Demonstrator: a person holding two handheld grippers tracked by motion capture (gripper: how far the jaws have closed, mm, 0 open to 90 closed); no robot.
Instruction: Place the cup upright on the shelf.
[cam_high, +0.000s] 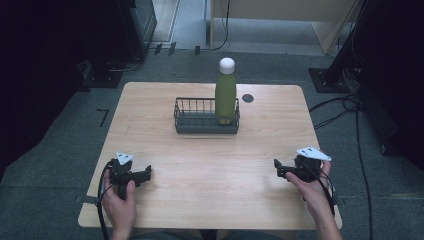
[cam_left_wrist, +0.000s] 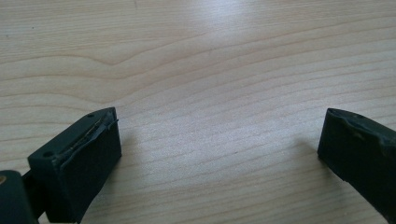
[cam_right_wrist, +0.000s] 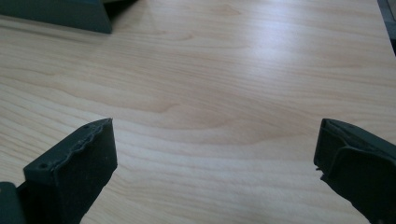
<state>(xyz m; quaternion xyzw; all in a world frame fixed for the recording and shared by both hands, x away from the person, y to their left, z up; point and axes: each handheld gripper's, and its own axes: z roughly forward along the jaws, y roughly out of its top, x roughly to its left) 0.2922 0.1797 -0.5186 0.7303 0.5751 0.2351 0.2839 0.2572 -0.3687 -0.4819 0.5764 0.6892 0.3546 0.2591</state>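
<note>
A: What do you see from the high view?

B: A wooden counter (cam_high: 210, 165); a dark wire basket (cam_high: 206, 121) sits near the far edge; a green bottle (cam_high: 225, 95) with a white cap (cam_high: 227, 65) stands up straight in the right end of the basket; a small dark round spot (cam_high: 247, 98) lies on the counter just right of the bottle.

A: And the hands?

B: The left hand (cam_high: 119, 202) holds the left gripper (cam_high: 146, 174) near the front left; the right hand (cam_high: 315, 190) holds the right gripper (cam_high: 278, 169) near the front right; both are well apart from the basket and from each other.

A: What about the left gripper view?

B: Its two black fingers (cam_left_wrist: 79, 163) are spread wide over the bare wood; nothing is between them.

A: And the right gripper view?

B: Its black fingers (cam_right_wrist: 74, 168) are spread wide too, holding nothing; a corner of the basket (cam_right_wrist: 60, 14) shows at the top left, well away.
</note>
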